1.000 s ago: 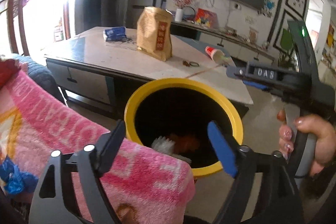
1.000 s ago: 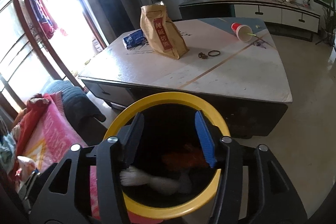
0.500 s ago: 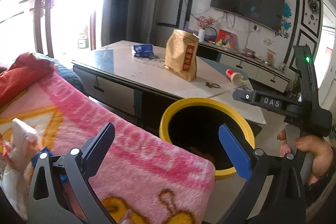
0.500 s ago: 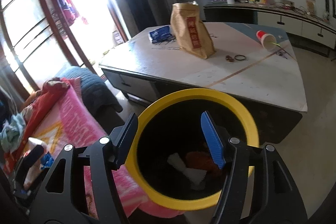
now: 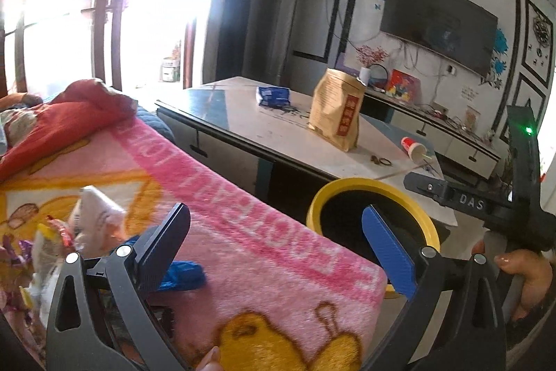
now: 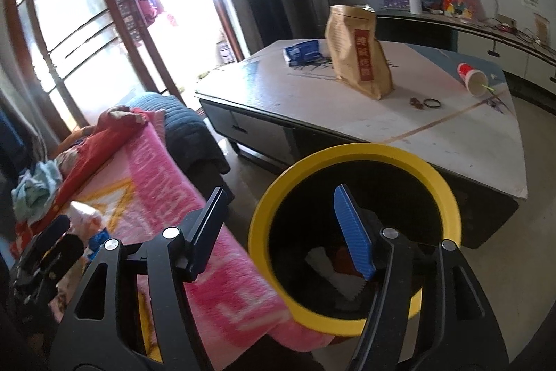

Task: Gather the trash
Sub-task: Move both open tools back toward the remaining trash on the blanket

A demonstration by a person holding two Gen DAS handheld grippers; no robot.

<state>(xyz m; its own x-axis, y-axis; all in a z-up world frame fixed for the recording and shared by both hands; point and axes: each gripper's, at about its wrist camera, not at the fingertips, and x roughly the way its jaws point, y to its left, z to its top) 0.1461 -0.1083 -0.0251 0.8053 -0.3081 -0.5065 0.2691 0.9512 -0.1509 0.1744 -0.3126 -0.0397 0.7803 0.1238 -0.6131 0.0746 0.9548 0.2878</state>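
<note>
Both grippers spread and empty by the bin and blanket

The left gripper [image 5: 278,239] hangs with its jaws wide apart over the pink blanket [image 5: 250,266]; just beside its left finger lie a blue wrapper [image 5: 182,273] and a heap of crumpled wrappers [image 5: 52,249], and the yellow-rimmed bin [image 5: 347,188] stands behind its right finger. The right gripper [image 6: 281,225] is likewise held open with nothing between its fingers, its blue pad over the bin's [image 6: 347,150] mouth, where white and orange scraps [image 6: 326,266] lie at the bottom, the blanket [image 6: 156,169] under its left finger. Beyond the bin on the table [image 6: 451,134] stand a brown bag [image 6: 358,58], a blue packet [image 6: 302,53] and a tipped cup [image 6: 472,79]
</note>
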